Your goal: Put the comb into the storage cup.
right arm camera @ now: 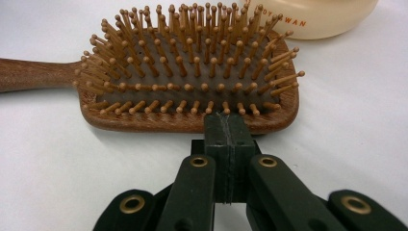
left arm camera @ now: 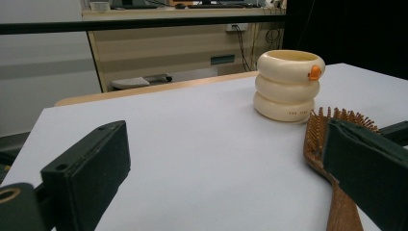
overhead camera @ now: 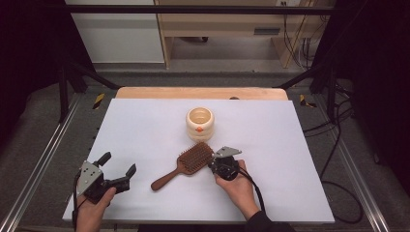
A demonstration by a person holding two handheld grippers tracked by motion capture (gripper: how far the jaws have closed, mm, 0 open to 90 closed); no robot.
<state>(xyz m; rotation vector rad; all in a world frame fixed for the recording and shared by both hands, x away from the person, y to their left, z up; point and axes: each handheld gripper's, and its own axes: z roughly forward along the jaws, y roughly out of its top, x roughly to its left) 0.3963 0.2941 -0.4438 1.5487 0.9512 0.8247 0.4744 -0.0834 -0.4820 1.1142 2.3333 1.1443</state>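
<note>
A wooden paddle hairbrush [overhead camera: 193, 159] lies bristles up on the white table cover [overhead camera: 145, 130], its handle pointing to the lower left. My right gripper [overhead camera: 212, 165] sits at the brush head's right edge. In the right gripper view its jaws [right arm camera: 227, 122] are pressed together, with their tips against the rim of the brush [right arm camera: 192, 72] and nothing between them. My left gripper [overhead camera: 117, 163] rests at the table's near left, open and empty. In the left gripper view the brush [left arm camera: 320, 139] shows beside the right one of its spread jaws [left arm camera: 226, 139].
A cream ringed cup [overhead camera: 199, 123] with an orange dot stands upright just behind the brush, also seen as the cup [left arm camera: 288, 86] and the cup [right arm camera: 312, 19]. The table's wooden back edge [overhead camera: 200, 93] lies beyond it. Black frame rails flank both sides.
</note>
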